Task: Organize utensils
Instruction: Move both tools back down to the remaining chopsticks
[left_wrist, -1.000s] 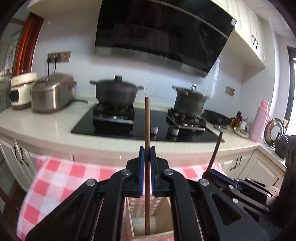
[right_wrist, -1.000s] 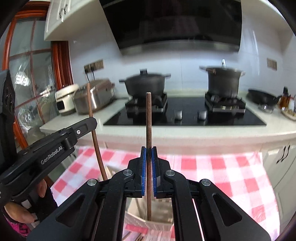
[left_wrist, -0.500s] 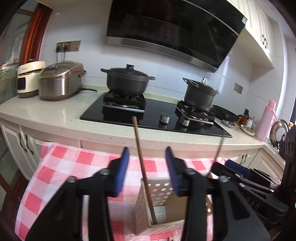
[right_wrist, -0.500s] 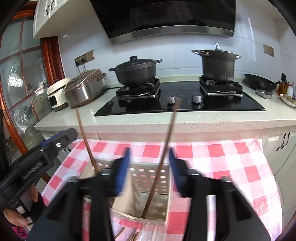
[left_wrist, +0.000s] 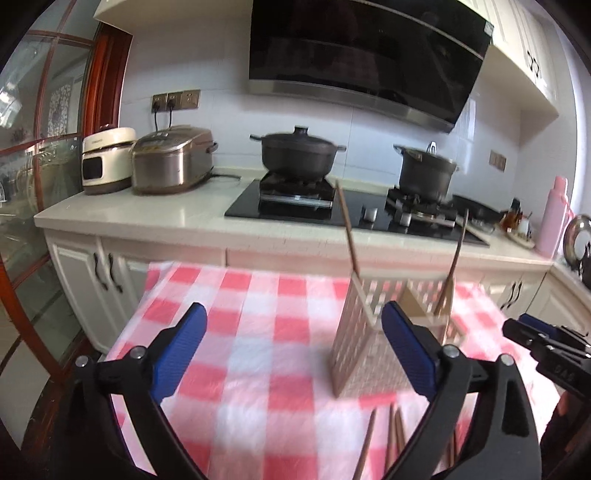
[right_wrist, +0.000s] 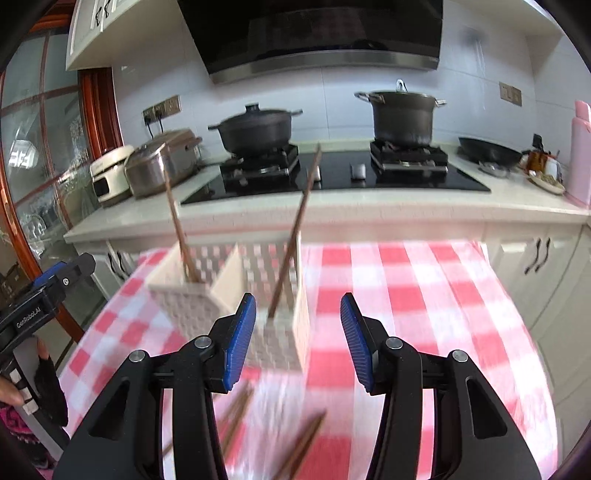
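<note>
Behind your red-checked cloth (right_wrist: 406, 295) runs the stove counter (left_wrist: 147, 218). Your left gripper (left_wrist: 293, 349) is opening, nothing between; only the right view shows both basket (right_wrist: 280, 343) compartments, one chopstick (right_wrist: 295, 229) each, and your right gripper (right_wrist: 297, 341) apart and empty.

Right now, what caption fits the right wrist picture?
Two chopsticks stand in a white basket on a checked tablecloth.
</note>
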